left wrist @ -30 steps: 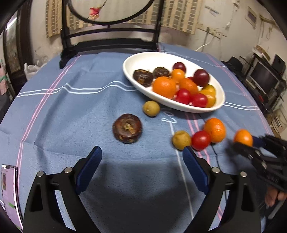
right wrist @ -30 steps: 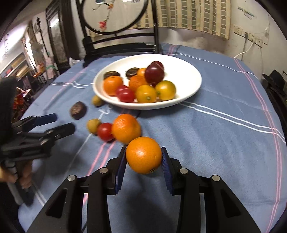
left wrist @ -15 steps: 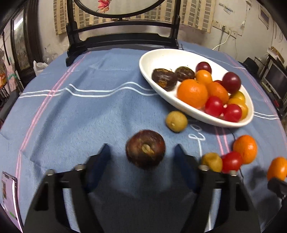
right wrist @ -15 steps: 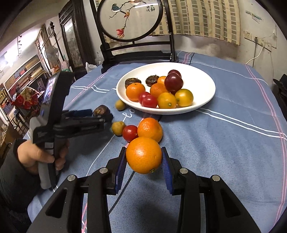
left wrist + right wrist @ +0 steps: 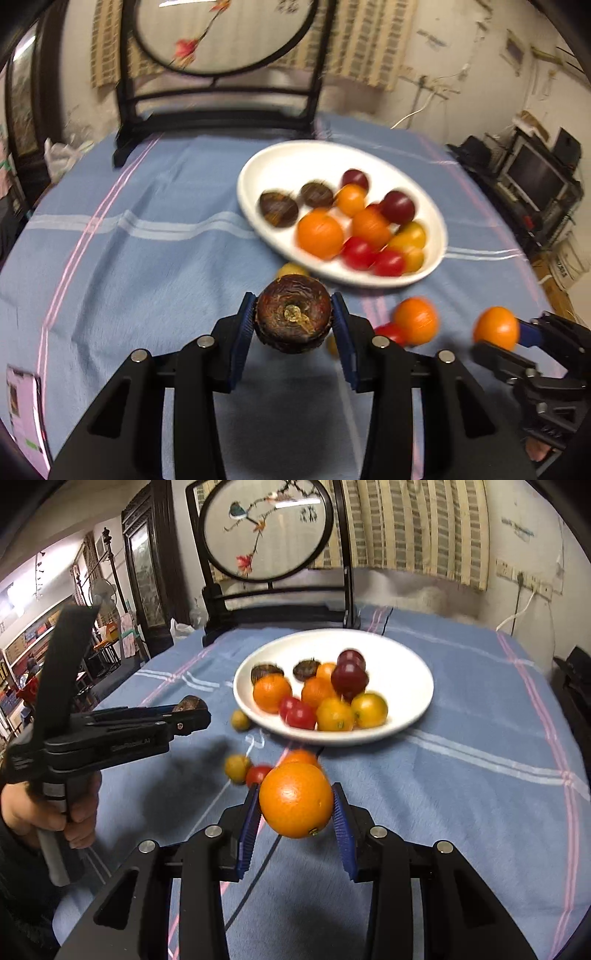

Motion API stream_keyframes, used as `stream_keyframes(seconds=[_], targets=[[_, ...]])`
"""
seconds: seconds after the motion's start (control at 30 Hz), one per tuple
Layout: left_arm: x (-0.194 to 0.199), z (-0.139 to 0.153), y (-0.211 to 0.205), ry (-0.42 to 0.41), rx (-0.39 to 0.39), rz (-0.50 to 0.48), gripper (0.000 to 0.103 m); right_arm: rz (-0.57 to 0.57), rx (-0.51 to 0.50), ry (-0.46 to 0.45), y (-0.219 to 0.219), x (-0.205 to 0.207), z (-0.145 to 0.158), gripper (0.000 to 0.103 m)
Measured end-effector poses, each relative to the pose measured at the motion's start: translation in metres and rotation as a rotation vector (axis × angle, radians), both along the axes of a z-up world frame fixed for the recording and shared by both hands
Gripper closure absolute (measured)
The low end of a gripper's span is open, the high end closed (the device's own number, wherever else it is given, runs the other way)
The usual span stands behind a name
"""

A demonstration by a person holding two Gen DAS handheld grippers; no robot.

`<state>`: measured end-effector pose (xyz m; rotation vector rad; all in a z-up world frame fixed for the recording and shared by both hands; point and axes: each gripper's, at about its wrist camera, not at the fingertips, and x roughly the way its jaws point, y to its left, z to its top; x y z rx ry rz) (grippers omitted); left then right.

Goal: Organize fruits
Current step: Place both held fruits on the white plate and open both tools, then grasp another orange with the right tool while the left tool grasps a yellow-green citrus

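Just short of the white plate (image 5: 258, 162), on the near side of it, the left gripper (image 5: 294, 321) pinches a dark brown, rough-skinned fruit (image 5: 293, 315) between its blue pads (image 5: 245, 321), the fruit lifted above the blue striped cloth of the table (image 5: 129, 266) with its stem end facing the camera; to the right of that fruit, and also short of the plate, the right gripper (image 5: 295, 805) is clamped on an orange (image 5: 295, 799), both blue pads pressed against its sides, the orange held clear of the cloth; from the left wrist view the same orange (image 5: 496, 328) shows at the tip of the right gripper (image 5: 517, 338); on the cloth between the plate and the two grippers lie a loose orange (image 5: 415, 319), a red tomato (image 5: 391, 332) touching it, and a small yellowish fruit (image 5: 236, 768) just beside the tomato; another yellowish fruit (image 5: 240, 720) sits near the plate's near-left rim; the plate holds a heap of oranges, red and yellow tomatoes, dark purple fruits and two brown ones; beyond the plate stands a dark wooden chair (image 5: 273, 602) with a round embroidered panel.
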<state>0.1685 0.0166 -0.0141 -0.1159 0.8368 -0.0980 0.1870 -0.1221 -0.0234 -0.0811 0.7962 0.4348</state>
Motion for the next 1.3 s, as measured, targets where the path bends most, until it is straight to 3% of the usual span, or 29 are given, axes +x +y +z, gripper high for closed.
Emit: stream_keyframes(seconds=[0.13,0.3,0.4,0.57,0.83,0.87,0.9,0.97,1.03,1.3], targets=[[0.019,0.023,-0.009,-0.045,0.003,-0.005,0.063,-0.004,-0.034,-0.072,0.006,0.016,0.02,0.065],[0.055,0.031,-0.015,-0.062,0.03,0.014,0.063,-0.013,-0.038,-0.146,0.015,0.046,0.031,0.065],[0.078,0.026,-0.015,-0.039,0.025,0.02,0.063,-0.032,-0.017,-0.115,0.018,0.071,0.021,0.065],[0.11,0.012,-0.015,-0.001,0.036,0.037,0.063,-0.02,-0.067,-0.075,0.035,0.094,-0.002,0.065],[0.129,-0.004,-0.019,0.033,0.011,0.016,0.062,-0.009,-0.094,-0.066,0.055,0.108,-0.017,0.065],[0.13,-0.005,-0.018,0.037,0.005,0.019,0.053,-0.02,-0.094,-0.073,0.057,0.11,-0.019,0.065],[0.129,-0.004,-0.017,0.035,0.001,0.031,0.032,-0.024,-0.088,-0.074,0.057,0.111,-0.02,0.062],[0.124,0.002,-0.012,-0.005,-0.008,0.081,0.018,-0.031,-0.067,-0.072,0.055,0.111,-0.019,0.05],[0.116,0.008,-0.01,-0.03,-0.025,0.081,0.018,-0.047,-0.055,-0.087,0.051,0.106,-0.015,0.044],[0.076,0.015,-0.015,-0.021,-0.032,0.039,0.015,-0.062,0.0,-0.083,0.017,0.074,0.002,0.043]])
